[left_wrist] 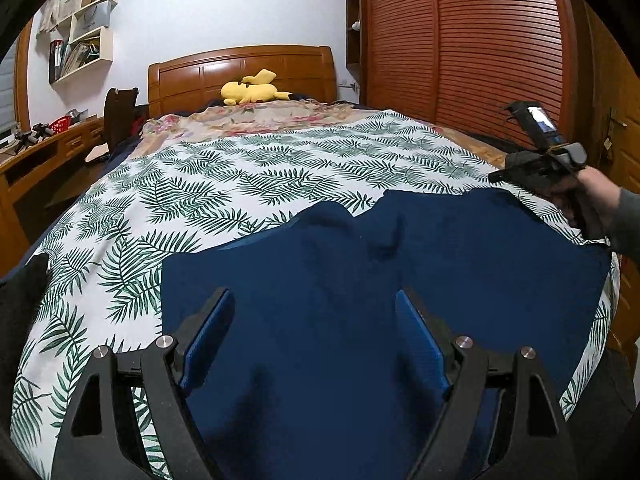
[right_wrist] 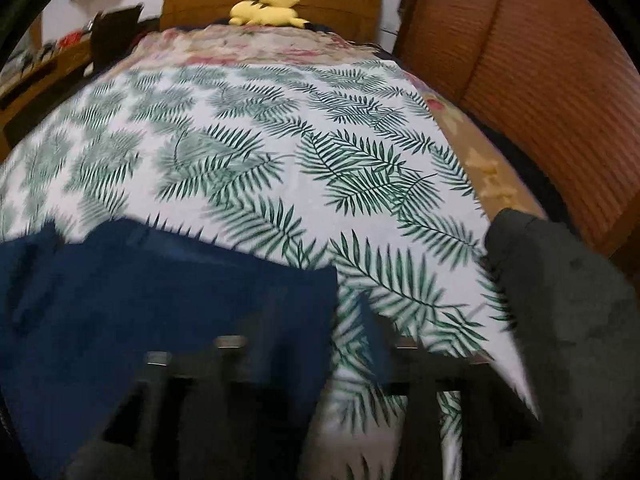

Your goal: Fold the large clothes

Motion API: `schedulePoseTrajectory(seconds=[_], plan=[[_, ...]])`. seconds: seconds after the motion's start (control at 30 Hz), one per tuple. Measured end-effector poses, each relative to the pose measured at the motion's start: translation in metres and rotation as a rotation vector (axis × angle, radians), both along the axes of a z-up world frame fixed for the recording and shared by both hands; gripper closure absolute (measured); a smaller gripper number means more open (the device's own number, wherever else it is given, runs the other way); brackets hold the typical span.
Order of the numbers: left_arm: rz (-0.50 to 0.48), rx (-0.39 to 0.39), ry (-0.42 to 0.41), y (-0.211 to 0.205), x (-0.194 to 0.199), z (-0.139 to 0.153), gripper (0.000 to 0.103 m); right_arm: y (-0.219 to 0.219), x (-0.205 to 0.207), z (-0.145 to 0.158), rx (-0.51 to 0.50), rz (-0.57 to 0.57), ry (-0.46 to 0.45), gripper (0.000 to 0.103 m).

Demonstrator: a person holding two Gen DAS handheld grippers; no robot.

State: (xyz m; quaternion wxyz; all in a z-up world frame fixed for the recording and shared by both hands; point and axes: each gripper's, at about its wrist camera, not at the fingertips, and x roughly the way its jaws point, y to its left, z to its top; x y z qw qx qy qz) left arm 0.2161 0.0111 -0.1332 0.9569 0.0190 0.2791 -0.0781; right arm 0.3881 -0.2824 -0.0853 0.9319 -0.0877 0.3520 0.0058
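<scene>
A navy garment [left_wrist: 360, 280] lies spread across the lower middle of the leaf-print bedspread [left_wrist: 240, 176]. The left gripper [left_wrist: 316, 320] hovers over it, jaws apart and empty. The right gripper [right_wrist: 304, 344] is blurred, its jaws' state unclear.

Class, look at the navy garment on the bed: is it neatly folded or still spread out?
Spread out, not neatly folded: the navy garment lies broadly across the leaf-print sheet, its far edge uneven and rumpled. Whether it is doubled over anywhere, cannot tell.
</scene>
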Motion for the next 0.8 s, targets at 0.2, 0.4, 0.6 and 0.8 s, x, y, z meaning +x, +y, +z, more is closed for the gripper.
schedulePoseTrajectory(seconds=[0.2, 0.4, 0.6, 0.8], plan=[[0.002, 0.001, -0.002, 0.0, 0.0, 0.0, 0.02, 0.016, -0.066, 0.008, 0.064, 0.159, -0.025, 0.046], [0.003, 0.001, 0.002, 0.0, -0.001, 0.0, 0.02, 0.031, -0.127, -0.006, 0.136, 0.295, -0.017, 0.046], [0.005, 0.009, 0.007, -0.001, 0.0, -0.001, 0.02, 0.035, -0.168, -0.026, 0.115, 0.348, -0.003, 0.046], [0.009, 0.021, 0.009, -0.003, 0.0, -0.003, 0.02, 0.03, -0.187, -0.034, 0.067, 0.36, 0.002, 0.046]])
